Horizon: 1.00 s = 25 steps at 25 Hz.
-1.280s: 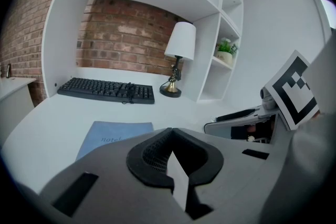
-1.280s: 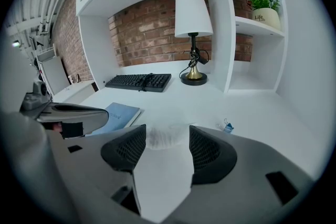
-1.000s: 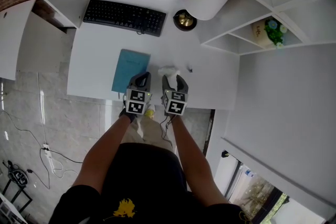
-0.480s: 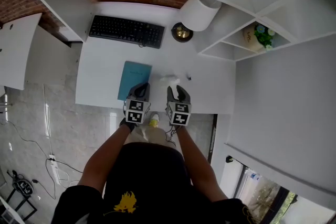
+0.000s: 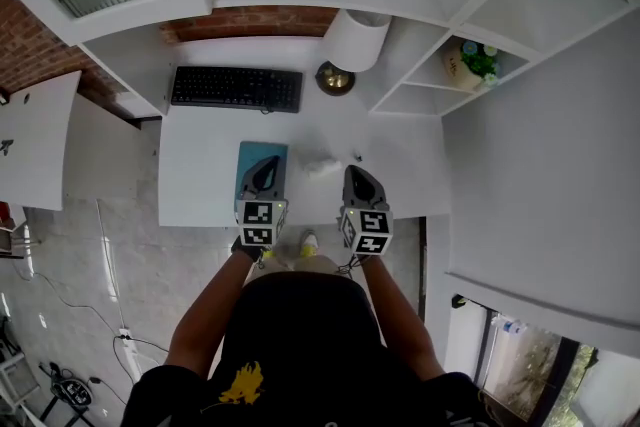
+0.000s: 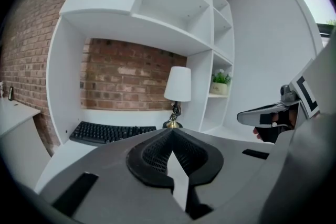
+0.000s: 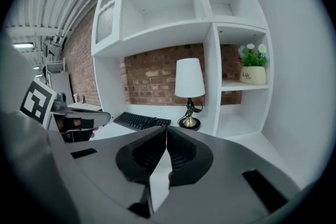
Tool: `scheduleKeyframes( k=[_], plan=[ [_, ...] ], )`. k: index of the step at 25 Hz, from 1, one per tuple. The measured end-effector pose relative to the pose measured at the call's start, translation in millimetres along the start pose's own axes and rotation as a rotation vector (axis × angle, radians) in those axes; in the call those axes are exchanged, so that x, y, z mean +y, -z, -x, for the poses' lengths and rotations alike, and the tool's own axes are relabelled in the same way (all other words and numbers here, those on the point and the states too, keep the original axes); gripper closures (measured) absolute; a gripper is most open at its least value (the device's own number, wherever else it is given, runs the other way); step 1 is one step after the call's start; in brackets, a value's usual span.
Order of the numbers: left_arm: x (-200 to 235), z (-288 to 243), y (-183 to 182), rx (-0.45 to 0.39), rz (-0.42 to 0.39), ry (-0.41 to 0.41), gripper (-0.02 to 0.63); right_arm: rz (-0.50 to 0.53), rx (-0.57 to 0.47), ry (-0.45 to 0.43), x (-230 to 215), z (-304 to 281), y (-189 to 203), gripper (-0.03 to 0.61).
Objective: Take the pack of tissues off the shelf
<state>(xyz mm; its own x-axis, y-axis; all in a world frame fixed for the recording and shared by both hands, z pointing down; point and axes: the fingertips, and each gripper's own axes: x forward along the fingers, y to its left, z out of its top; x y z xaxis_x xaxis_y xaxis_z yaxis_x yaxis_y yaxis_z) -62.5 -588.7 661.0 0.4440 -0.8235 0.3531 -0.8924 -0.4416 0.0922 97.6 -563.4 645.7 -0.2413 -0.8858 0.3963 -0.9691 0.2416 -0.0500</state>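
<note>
The white tissue pack lies on the white desk, just right of a blue book. My left gripper hovers over the book near the desk's front edge. Its jaws are shut with nothing in them, tips meeting. My right gripper is to the right of the pack and apart from it. Its jaws have just been closing and now meet with nothing between them. Each gripper also appears at the edge of the other's view, the right gripper and the left gripper.
A black keyboard and a lamp with a white shade stand at the back of the desk against a brick wall. A potted plant sits in a shelf cubby at the right. White shelves hang overhead.
Both grippers have lifted and drawn back from the desk toward the person. The right one has left the tissue pack and shut. The pack stays on the desk.
</note>
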Motion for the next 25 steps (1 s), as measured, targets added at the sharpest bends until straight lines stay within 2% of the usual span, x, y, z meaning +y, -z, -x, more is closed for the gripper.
scheduleKeyframes(
  k=[4, 9, 12, 17, 25],
  plan=[
    [4.3, 1.4, -42.0, -0.067, -0.025, -0.012, 0.603, -0.019, -0.091, 0.023, -9.3, 14.6, -43.5, 0.575],
    [1.9, 9.0, -81.2, -0.136, -0.047, -0.013, 0.603, 0.104, -0.141, 0.029, -21.2, 32.2, -83.8, 0.575],
    [-2.4, 10.8, -99.0, -0.162, -0.04, -0.012, 0.603, 0.116, -0.17, 0.049, -38.7, 38.6, -102.0, 0.575],
    [-16.9, 15.0, -119.1, -0.186, -0.066, 0.025, 0.603, 0.102, -0.179, 0.096, -52.7, 49.1, -112.6, 0.575],
    [-23.0, 21.7, -128.0, -0.198, -0.061, 0.037, 0.603, 0.122, -0.191, 0.098, -42.3, 49.5, -120.5, 0.575]
  ],
)
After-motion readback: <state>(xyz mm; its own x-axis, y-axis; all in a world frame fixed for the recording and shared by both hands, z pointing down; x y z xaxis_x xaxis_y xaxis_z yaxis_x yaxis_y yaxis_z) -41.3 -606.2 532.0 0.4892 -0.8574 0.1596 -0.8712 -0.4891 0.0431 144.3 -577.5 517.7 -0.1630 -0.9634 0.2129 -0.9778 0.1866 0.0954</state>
